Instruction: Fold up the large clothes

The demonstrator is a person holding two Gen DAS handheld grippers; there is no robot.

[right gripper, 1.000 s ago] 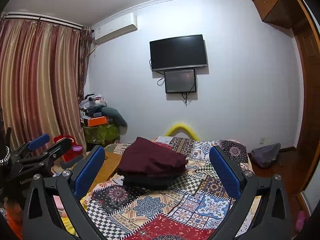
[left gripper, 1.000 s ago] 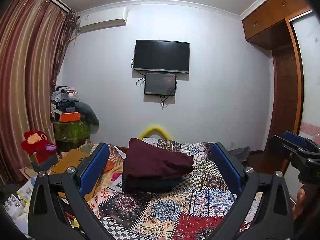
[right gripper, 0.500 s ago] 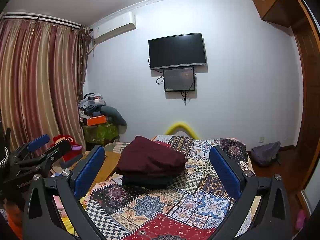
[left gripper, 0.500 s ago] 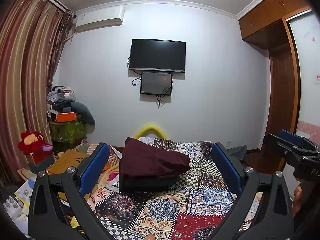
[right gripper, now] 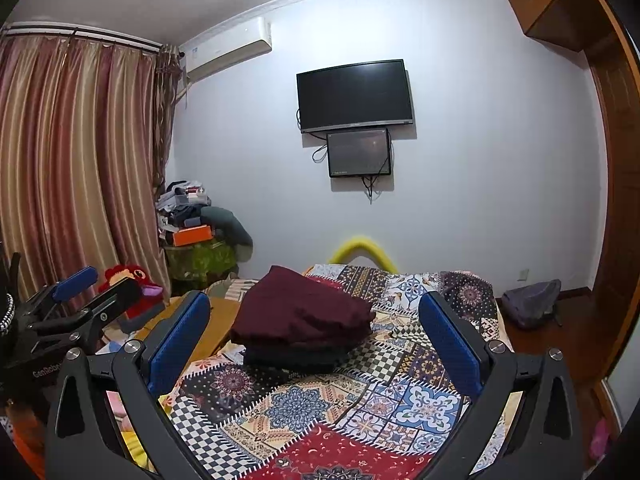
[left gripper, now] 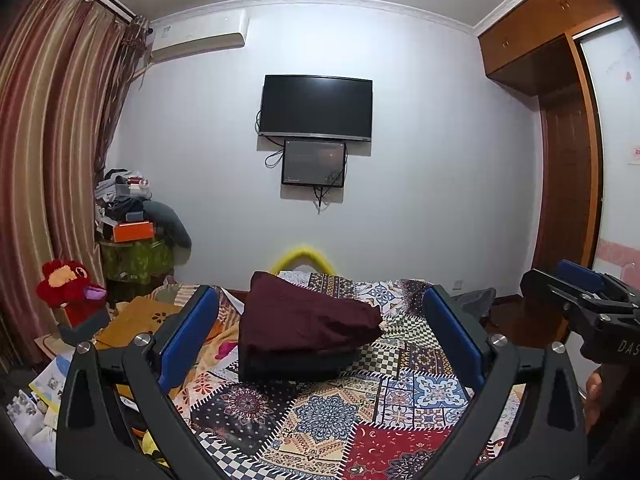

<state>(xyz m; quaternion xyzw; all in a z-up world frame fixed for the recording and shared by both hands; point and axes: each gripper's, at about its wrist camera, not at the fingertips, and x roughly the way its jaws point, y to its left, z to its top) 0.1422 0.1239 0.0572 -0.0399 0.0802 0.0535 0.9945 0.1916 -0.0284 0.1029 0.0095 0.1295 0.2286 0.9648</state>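
Folded clothes, a maroon garment (left gripper: 308,318) stacked on a darker folded piece (left gripper: 294,364), lie on the patchwork bedspread (left gripper: 332,420) towards the far left part of the bed, below a wall-mounted television (left gripper: 316,107) and a smaller screen (left gripper: 314,163). Striped curtains (left gripper: 48,152) hang along the left of the room, with a cluttered stand and a red plush toy (left gripper: 66,286) beside them.

The stack lies straight ahead of both grippers and well apart from them, framed between the blue pads in each wrist view. Its long axis runs roughly across the bed, left to right, with the maroon top piece sloping down towards its right end. From the left wrist view the pile sits slightly left of centre between the fingers; from the right wrist view it also sits left of centre, so the left gripper (left gripper: 320,344) appears the better aligned, though neither is clearly nearer.

Both tools are held level above the near end of the bed, pointing at the far wall. The left gripper's jaws stand wide apart with nothing between them; the right gripper (right gripper: 316,340) is likewise spread and empty. Each tool shows at the edge of the other's view, side by side.

Judging from the tidy stack, the folding looks largely finished.
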